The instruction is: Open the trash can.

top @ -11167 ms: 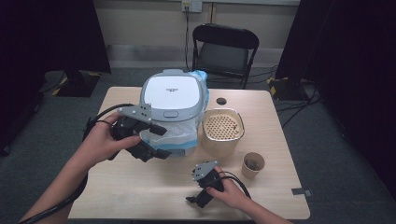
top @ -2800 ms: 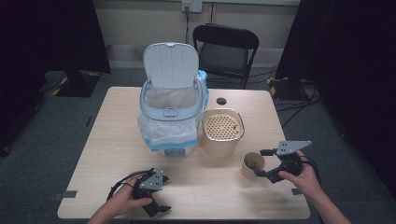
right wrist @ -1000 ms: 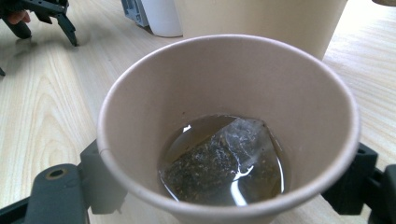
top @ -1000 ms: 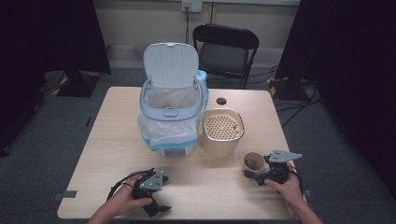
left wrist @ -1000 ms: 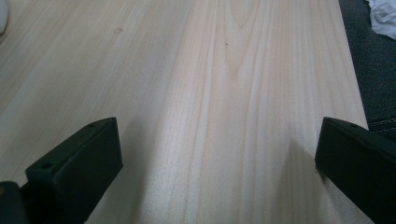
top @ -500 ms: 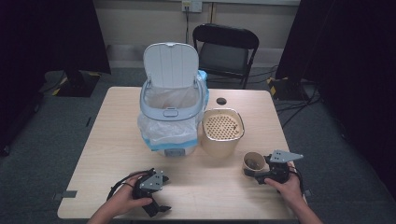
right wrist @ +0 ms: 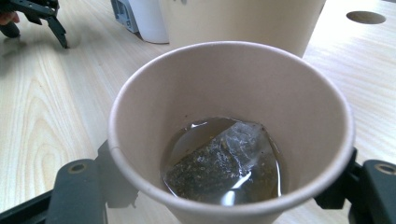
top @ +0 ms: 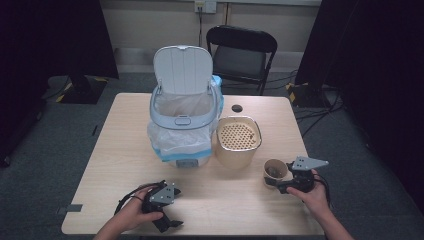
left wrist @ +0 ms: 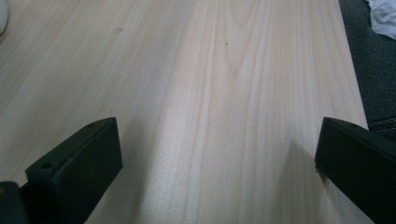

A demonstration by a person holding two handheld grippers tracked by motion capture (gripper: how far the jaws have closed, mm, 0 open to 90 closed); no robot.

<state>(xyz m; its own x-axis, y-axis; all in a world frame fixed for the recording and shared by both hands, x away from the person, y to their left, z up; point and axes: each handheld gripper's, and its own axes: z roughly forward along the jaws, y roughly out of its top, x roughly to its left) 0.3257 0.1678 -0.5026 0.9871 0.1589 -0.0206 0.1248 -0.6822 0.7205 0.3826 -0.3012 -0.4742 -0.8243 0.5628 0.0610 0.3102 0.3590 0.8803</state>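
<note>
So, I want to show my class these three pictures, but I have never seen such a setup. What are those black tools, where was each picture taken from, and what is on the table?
No robot here: a person holds a hand tool in each hand, each with two black jaws. The high view looks down from above the person's side of the wooden table. The other two come from small cameras riding on the tools, looking along their jaws.

On the table stand a white bin with its lid up and a bag inside, a beige container with a perforated top, and a paper cup.

The left gripper rests near the table's front edge, jaws wide apart with bare wood between them. The right gripper has just been closing its jaws on the paper cup, which sits between them. In the right gripper view, the cup holds a wet tea bag in a little brown liquid.
</note>
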